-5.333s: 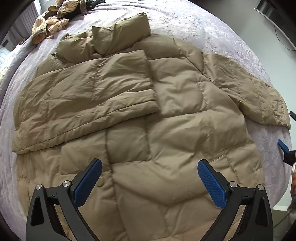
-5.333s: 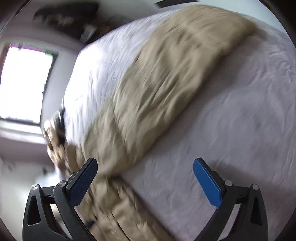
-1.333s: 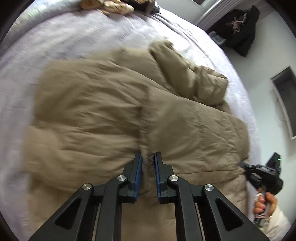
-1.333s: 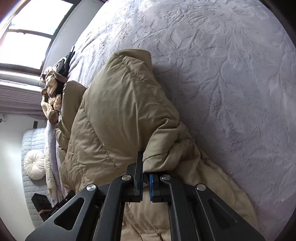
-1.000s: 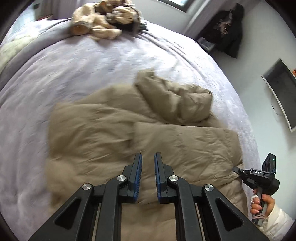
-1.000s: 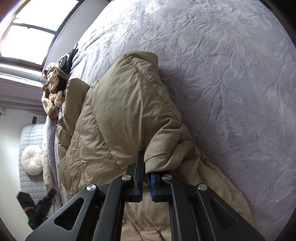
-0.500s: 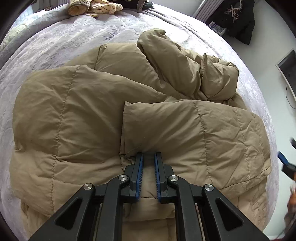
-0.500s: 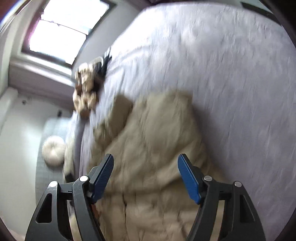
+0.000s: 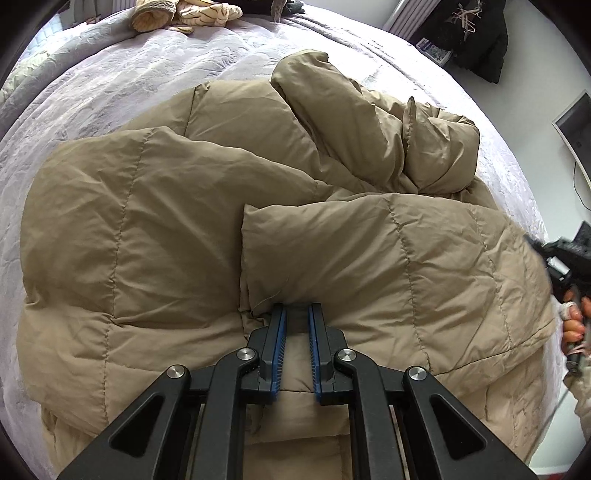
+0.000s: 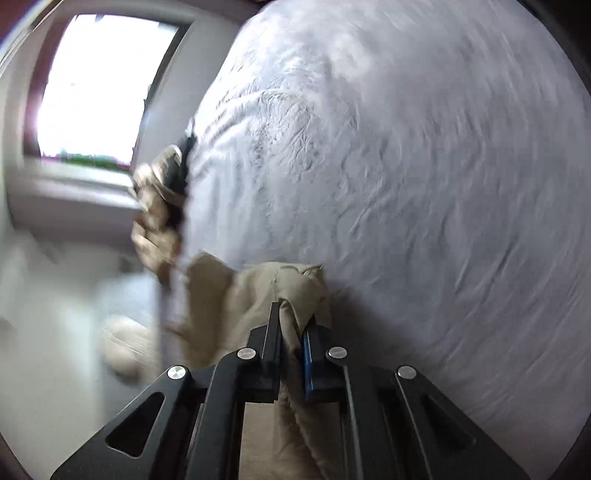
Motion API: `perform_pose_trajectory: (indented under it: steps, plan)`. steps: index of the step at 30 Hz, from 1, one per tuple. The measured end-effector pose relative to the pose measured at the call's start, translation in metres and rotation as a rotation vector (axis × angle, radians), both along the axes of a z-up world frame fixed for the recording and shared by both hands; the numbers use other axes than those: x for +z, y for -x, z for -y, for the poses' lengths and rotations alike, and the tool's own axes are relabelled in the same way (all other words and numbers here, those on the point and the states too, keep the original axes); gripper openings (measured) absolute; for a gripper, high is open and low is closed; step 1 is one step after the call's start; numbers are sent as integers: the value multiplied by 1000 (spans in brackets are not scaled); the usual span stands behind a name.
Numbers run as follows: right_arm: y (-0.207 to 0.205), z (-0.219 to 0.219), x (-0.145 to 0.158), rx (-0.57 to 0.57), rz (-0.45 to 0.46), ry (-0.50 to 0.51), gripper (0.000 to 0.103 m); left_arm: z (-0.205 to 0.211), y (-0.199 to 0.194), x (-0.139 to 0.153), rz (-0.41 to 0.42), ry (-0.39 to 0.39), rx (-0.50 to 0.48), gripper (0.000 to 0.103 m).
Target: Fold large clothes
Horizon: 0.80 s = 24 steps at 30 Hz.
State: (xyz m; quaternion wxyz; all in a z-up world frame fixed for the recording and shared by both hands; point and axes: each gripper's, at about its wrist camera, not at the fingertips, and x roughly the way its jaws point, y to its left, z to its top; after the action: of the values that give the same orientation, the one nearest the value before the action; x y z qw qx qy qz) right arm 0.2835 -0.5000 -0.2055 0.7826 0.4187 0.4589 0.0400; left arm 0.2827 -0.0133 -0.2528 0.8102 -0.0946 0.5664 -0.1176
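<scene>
A tan puffer jacket [image 9: 147,221] lies on the lilac bed [image 9: 110,74], one sleeve [image 9: 369,258] folded across its front and the hood [image 9: 369,122] crumpled beyond. My left gripper [image 9: 295,308] points down at it, shut, its tips against the sleeve's near edge with nothing pinched between the pads. In the right wrist view, which is blurred, my right gripper [image 10: 293,314] has its jaws closing tight on a bunch of the jacket's fabric [image 10: 240,295], which the pads press. The right gripper [image 9: 561,254] and the hand [image 9: 574,325] that holds it also show at the right edge of the left wrist view.
Beige and dark clothes [image 9: 177,14] are piled at the far end of the bed. A dark coat [image 9: 476,33] hangs on the wall at back right, near a screen [image 9: 576,122]. A bright window [image 10: 99,85] fills the right wrist view's upper left.
The right gripper opened, let go of the jacket's edge, swung aside and shut on another bunch of fabric. The left gripper came down onto the jacket and then held still.
</scene>
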Motion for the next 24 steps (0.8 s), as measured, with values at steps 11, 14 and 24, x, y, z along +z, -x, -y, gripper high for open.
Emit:
perform_pose_trajectory:
  steps: [11,14,24]
  plan:
    - [30,14,10,-58,-113,306,8,-12,10,43,51,27,21,14]
    - [55,4,45,-40,-66,387,8,-14,6,58,91,27,6,14]
    - [96,-62,30,191,-108,464,7,-10,-24,2,42,-29,6,14]
